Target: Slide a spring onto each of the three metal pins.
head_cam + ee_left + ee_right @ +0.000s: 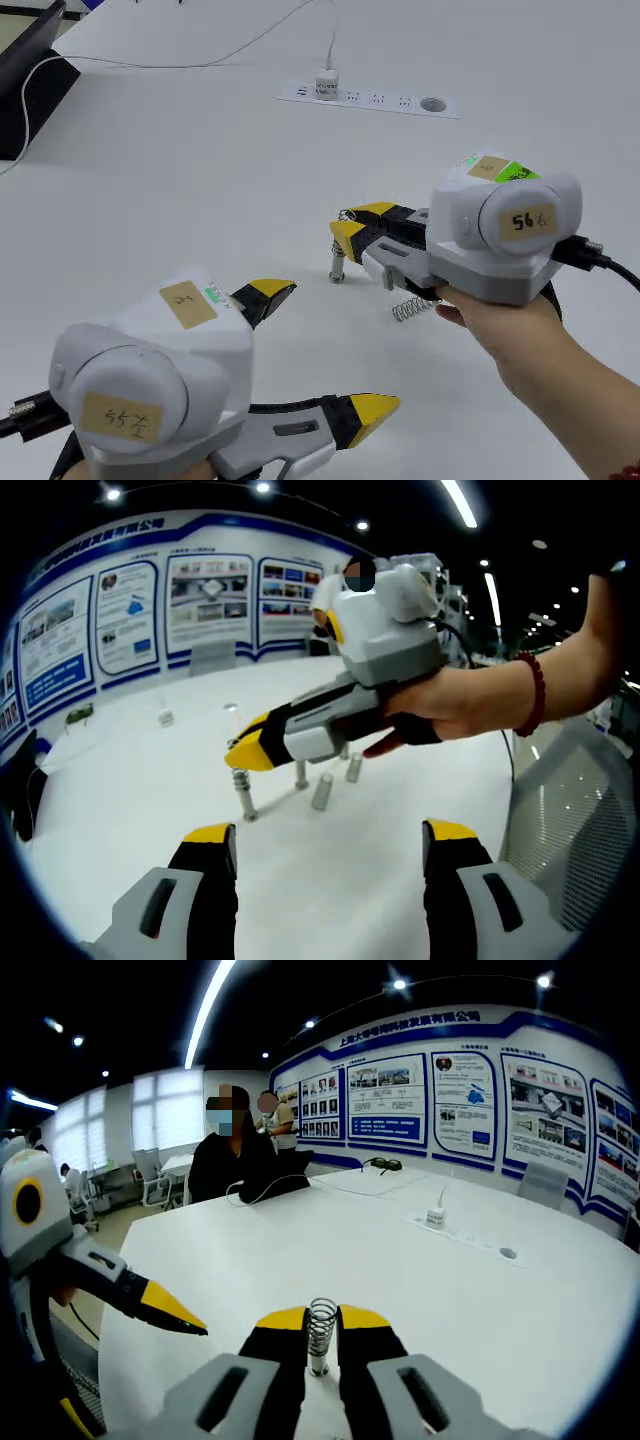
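Spring [321,1336] between right gripper [322,1317] jaws (upright)

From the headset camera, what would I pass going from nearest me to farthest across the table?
First the left gripper → loose spring → right gripper, its fingers on a held spring over a metal pin → power strip.

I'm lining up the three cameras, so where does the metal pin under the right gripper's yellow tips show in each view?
Head view: the pin stands at centre, just under the right gripper and its yellow tips.
Left gripper view: left of centre, below those tips, with the spring around its top.
Right gripper view: bottom centre, between the fingers, beneath the spring.
Shared landmark: the right gripper's yellow tips.
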